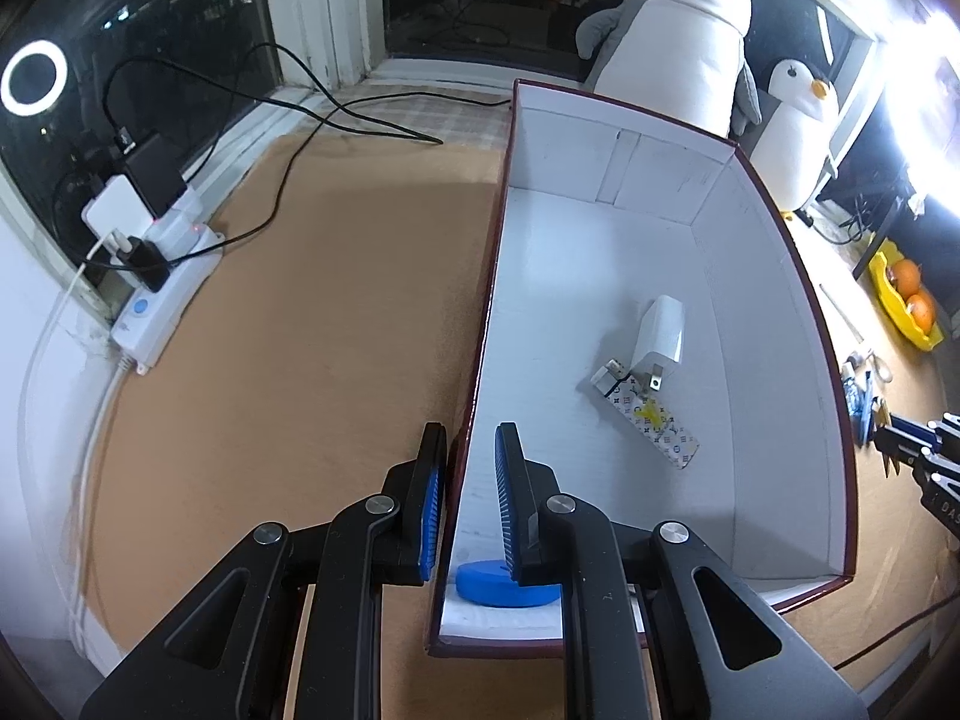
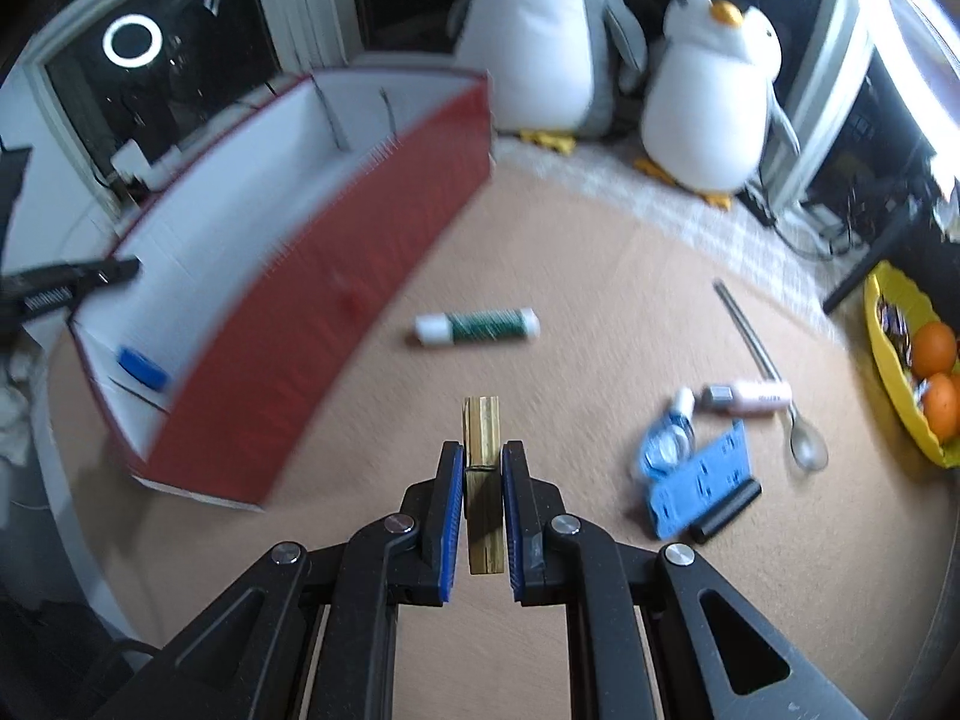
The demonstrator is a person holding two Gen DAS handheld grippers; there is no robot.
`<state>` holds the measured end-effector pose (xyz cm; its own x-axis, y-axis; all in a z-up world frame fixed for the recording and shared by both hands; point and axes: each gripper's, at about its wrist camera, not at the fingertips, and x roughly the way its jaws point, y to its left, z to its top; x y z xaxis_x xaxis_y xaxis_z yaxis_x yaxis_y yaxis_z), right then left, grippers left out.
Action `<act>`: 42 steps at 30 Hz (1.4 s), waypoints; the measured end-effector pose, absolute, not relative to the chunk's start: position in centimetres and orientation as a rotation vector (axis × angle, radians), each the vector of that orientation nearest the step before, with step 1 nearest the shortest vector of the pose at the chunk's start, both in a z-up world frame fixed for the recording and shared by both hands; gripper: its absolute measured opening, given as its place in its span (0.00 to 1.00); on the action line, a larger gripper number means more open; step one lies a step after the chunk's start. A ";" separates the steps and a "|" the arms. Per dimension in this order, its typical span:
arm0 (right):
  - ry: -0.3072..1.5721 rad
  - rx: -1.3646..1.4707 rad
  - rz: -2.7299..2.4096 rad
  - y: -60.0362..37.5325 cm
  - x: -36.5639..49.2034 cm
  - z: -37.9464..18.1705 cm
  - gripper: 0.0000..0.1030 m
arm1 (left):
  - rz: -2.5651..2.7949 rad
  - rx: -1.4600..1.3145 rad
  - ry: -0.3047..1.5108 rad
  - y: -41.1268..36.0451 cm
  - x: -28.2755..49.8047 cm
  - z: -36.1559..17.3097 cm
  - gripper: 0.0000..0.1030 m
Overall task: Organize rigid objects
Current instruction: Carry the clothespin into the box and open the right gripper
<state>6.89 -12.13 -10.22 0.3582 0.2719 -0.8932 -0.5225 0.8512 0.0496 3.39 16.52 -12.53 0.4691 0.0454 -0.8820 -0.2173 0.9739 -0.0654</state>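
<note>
Carrying the clothespin (image 2: 482,480) clamped in the right claw (image 2: 483,474) is demanding height over the box (image 2: 336,276) wall at frame left; the left claw (image 1: 471,468) is clamping that wall.

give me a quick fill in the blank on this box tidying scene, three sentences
1. The right gripper is shut on a wooden ____.
2. The left gripper pinches the red-edged white box's ____.
3. Against the patterned flat case in the box lies a white ____.

Missing words: clothespin; wall; charger
</note>
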 end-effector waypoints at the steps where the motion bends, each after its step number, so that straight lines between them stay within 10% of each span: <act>1: 1.080 -0.254 0.531 -11.6 6.8 -9.7 0.11 | 0.158 -0.186 1.071 16.6 3.3 -12.5 0.13; 42: 1.110 -0.279 0.749 2.8 5.7 -10.5 0.11 | 0.155 -0.185 1.030 16.8 2.5 -11.8 0.08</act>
<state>5.73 2.85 -10.54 0.2345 0.4045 -0.8839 -0.6685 0.7273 0.1555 2.50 16.78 -11.76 0.5062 0.0410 -0.8614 -0.2141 0.9736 -0.0795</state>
